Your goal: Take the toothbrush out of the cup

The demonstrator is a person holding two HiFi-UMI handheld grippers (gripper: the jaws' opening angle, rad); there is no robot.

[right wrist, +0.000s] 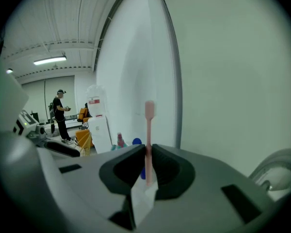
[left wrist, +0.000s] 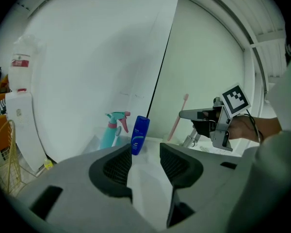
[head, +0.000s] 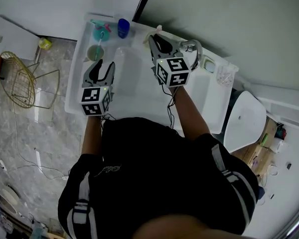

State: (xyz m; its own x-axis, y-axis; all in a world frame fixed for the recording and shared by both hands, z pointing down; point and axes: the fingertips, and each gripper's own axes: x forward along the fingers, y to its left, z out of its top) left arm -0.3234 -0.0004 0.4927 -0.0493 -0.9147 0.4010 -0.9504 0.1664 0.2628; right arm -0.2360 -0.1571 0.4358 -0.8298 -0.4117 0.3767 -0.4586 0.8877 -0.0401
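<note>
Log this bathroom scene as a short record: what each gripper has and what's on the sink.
Right gripper: shut on the pink toothbrush, head end up
Left gripper: open, nothing between its jaws
Sink rear corner: teal spray bottle and blue bottle, side by side

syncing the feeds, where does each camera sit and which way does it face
Head view: on the person's head, looking steeply down at the white sink; torso, arms, left hand-held gripper, right hand-held gripper show.
Left gripper view: on the left one, facing the wall and blue bottle; own jaws apart, empty.
Right gripper view: on the right one, facing the wall; own jaws shut on the pink toothbrush.
Shared: blue bottle in all three.
</note>
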